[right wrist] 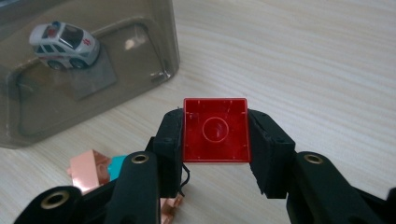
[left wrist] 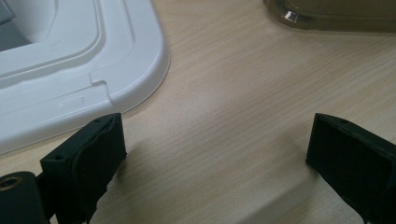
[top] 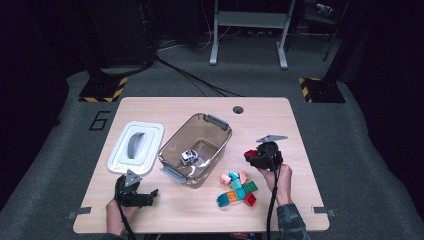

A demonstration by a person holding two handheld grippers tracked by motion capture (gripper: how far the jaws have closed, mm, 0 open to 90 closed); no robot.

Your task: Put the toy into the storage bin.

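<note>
My right gripper [right wrist: 215, 130] is shut on a red toy brick [right wrist: 215, 129], hollow underside toward the camera, lifted above the wood. In the high view that right gripper [top: 252, 156] hangs right of the clear plastic bin [top: 172, 146] with the red brick [top: 250, 153] at its tip. A white toy car [top: 188, 156] sits inside the bin, and the toy car [right wrist: 64, 43] shows through the bin wall [right wrist: 161, 42]. A heap of coloured bricks [top: 237, 188] lies below the gripper. My left gripper [top: 148, 196] rests open near the front left; its jaws stand wide with bare table [left wrist: 224, 116] between them.
A white lid [top: 136, 146] lies flat left of the bin, and the lid's corner [left wrist: 93, 70] is just ahead of the left jaws. A pink brick [right wrist: 88, 169] and a teal one lie under the right gripper. The table has a cable hole [top: 238, 109] at the back.
</note>
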